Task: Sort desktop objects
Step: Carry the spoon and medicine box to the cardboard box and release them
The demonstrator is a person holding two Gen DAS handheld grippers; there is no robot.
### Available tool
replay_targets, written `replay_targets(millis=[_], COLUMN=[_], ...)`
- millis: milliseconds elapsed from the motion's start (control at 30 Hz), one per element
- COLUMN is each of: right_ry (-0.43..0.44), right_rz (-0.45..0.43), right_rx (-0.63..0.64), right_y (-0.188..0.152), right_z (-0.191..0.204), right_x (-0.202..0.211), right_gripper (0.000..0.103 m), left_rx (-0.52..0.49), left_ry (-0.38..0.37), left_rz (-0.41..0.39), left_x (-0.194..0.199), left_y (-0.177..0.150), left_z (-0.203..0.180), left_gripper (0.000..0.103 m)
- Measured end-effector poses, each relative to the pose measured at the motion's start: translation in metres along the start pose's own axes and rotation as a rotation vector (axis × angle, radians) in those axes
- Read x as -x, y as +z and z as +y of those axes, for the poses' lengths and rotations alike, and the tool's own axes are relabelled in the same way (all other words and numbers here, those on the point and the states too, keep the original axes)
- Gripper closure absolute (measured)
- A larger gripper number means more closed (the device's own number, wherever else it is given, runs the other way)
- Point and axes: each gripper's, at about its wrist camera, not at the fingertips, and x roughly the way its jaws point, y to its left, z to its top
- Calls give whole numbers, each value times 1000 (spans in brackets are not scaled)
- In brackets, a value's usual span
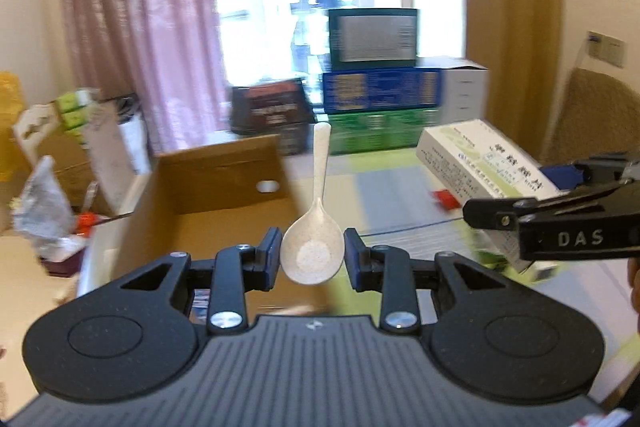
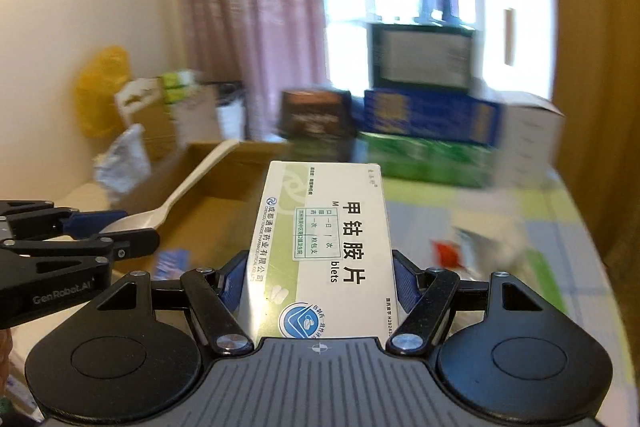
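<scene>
Left wrist view: my left tongs (image 1: 312, 255) are clamped on the bowl of a pale speckled spoon (image 1: 314, 243), one pad at each side, its handle pointing away and upward. The spoon is held in the air, just right of the open cardboard box (image 1: 208, 195) standing at the left of the desk (image 1: 384, 195). At the right edge, my right tongs (image 1: 504, 219) carry a white-and-green medicine box (image 1: 484, 167). Stacked cartons (image 1: 380, 95) stand at the far end.

Right wrist view: my right tongs (image 2: 318, 283) are closed on the medicine box (image 2: 324, 247), blue pads against its two long sides, printed face up, its far end pointing away. To the left, my left tongs (image 2: 120, 231) hold the spoon (image 2: 180, 195) over the cardboard box (image 2: 224, 195). The background is blurred.
</scene>
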Motion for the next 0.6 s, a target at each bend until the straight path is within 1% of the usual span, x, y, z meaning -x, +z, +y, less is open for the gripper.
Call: replay_targets(millis=[133,267,333,433,600], right_ry=[78,120,133,137,139], right_rz=[25,56,76,99,125], right_rx=[34,67,71,77,84], right_y=[17,26,28,28,22], right_z=[42,76,89,98,103], right_x=[-36,-74,-92,-113,-130], right_gripper=[34,34,34,34,34], left_rx=[3,7,5,10,32], left_ry=[75,104,105,104,92], left_rz=[30,66,85,101,114], left_x=[-4,-17,-25,-36,-55], left_y=[-3,-11,-16,-24,-32], left_z=[49,86,95,107,118], left_gripper=[75,75,75,75,75])
